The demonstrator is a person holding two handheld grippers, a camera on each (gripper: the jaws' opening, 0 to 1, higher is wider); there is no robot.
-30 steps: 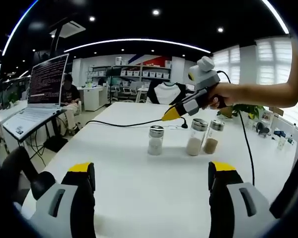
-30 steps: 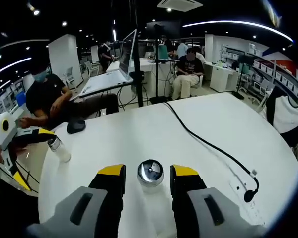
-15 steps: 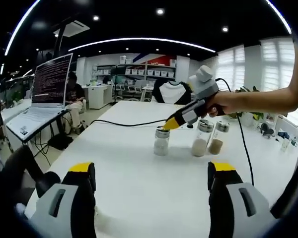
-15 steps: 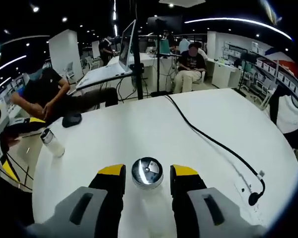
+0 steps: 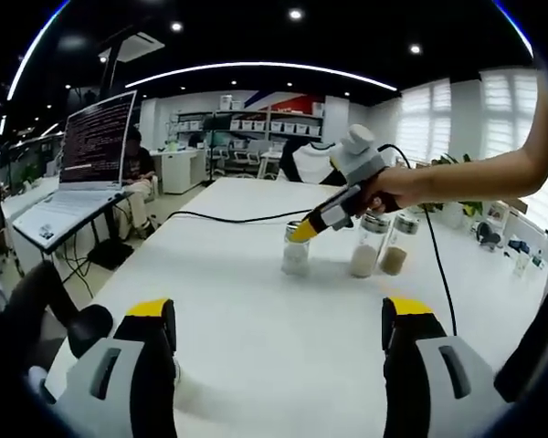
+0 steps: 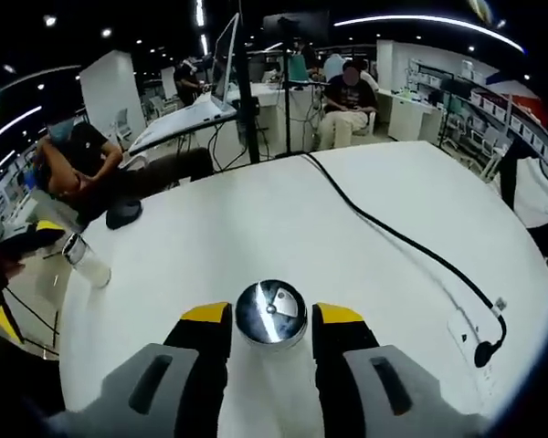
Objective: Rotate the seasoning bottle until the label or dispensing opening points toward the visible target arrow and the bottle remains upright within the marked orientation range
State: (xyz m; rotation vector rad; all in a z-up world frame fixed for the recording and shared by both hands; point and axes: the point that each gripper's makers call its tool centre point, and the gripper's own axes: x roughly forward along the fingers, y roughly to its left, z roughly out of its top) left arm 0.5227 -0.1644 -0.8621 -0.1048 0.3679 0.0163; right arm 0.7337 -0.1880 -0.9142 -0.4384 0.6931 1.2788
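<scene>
Three bottles stand on our bench; our right gripper jaws flank one seasoning bottle, contact unclear, while our left gripper jaws stay spread.

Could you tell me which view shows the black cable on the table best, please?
The right gripper view: the black cable runs unbroken across the white table to its plug. In the left gripper view it is a thin far line.
</scene>
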